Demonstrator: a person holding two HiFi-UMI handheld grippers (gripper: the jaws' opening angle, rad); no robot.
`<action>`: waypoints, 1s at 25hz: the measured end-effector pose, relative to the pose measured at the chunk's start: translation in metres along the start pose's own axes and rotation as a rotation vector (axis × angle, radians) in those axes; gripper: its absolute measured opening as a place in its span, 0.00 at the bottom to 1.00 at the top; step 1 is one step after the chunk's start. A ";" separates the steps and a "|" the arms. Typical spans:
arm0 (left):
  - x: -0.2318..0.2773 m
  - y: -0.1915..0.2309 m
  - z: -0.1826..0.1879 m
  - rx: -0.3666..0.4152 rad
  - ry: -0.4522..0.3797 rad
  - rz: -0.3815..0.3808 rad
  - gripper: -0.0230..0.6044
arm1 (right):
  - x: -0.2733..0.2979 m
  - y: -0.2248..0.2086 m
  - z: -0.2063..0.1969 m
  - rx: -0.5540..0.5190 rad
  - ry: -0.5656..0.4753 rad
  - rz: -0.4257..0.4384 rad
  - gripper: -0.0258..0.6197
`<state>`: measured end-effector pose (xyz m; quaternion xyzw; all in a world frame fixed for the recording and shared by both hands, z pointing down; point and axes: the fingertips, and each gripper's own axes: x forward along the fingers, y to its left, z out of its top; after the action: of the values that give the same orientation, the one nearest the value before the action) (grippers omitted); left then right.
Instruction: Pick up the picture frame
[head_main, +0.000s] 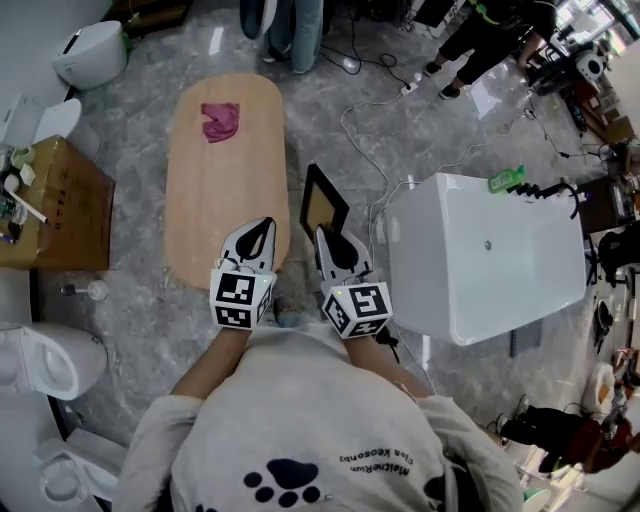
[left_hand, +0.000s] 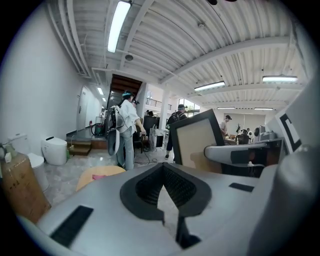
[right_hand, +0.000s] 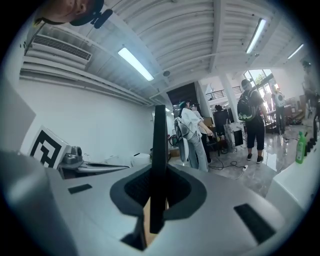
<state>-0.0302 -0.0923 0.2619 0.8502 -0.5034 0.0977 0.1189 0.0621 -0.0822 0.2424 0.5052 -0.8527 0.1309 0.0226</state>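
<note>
The picture frame has a black rim around a tan panel. It hangs in the air beside the oval wooden table, with my right gripper shut on its lower edge. In the right gripper view the picture frame stands edge-on as a thin black bar between the jaws. My left gripper is shut with nothing in it, level with the right one over the table's near end. The left gripper view shows the picture frame to the right, its tan face toward the camera.
A pink cloth lies at the table's far end. A white bathtub stands to the right, a cardboard box and toilets to the left. People stand at the back, and cables run across the marble floor.
</note>
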 end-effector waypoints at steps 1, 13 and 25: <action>-0.003 -0.002 0.004 0.012 -0.009 0.002 0.05 | -0.003 0.001 0.004 -0.004 -0.010 0.000 0.10; -0.025 -0.017 0.034 0.062 -0.103 0.020 0.05 | -0.023 0.018 0.030 -0.089 -0.097 0.023 0.10; -0.024 -0.018 0.032 0.069 -0.114 0.025 0.05 | -0.020 0.020 0.022 -0.117 -0.084 0.044 0.10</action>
<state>-0.0245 -0.0734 0.2231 0.8517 -0.5162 0.0679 0.0595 0.0568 -0.0611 0.2139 0.4891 -0.8701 0.0599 0.0135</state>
